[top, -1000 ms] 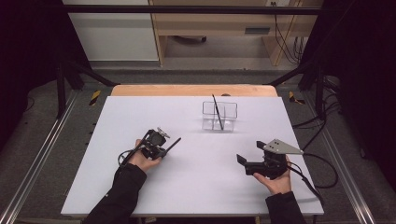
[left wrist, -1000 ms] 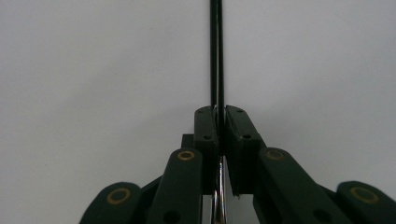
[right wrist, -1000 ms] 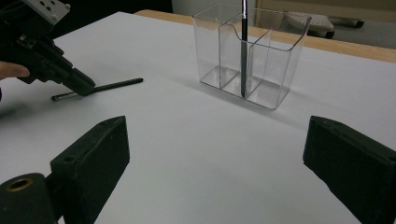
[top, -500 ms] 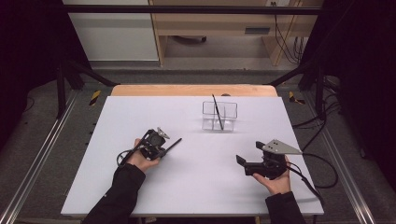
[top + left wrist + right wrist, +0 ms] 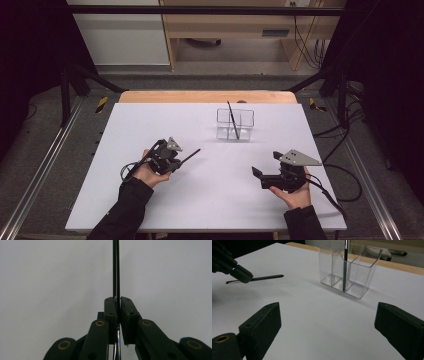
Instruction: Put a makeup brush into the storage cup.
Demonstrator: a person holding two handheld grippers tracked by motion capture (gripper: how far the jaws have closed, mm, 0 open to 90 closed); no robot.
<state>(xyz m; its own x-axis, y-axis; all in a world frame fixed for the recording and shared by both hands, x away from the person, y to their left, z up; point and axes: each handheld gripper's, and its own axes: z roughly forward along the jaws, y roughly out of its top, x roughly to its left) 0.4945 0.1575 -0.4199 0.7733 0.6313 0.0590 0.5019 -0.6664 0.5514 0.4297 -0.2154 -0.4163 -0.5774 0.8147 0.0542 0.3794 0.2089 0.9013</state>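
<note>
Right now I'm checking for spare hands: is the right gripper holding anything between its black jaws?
No, the right gripper has its jaws spread wide with bare white table between them.

A white tabletop (image 5: 210, 200) fills the middle, with a strip of bare wood (image 5: 207, 96) along its far edge. Grey carpeted floor (image 5: 45, 150) lies to either side, crossed by metal rails (image 5: 35, 185) on the left and right. Beyond the far edge stand a white cabinet (image 5: 120, 35) and a light wooden bench (image 5: 240, 22). Black cables (image 5: 305, 35) hang at the far right. Dark curtains (image 5: 30, 45) close both sides, while the tabletop is brightly lit
</note>
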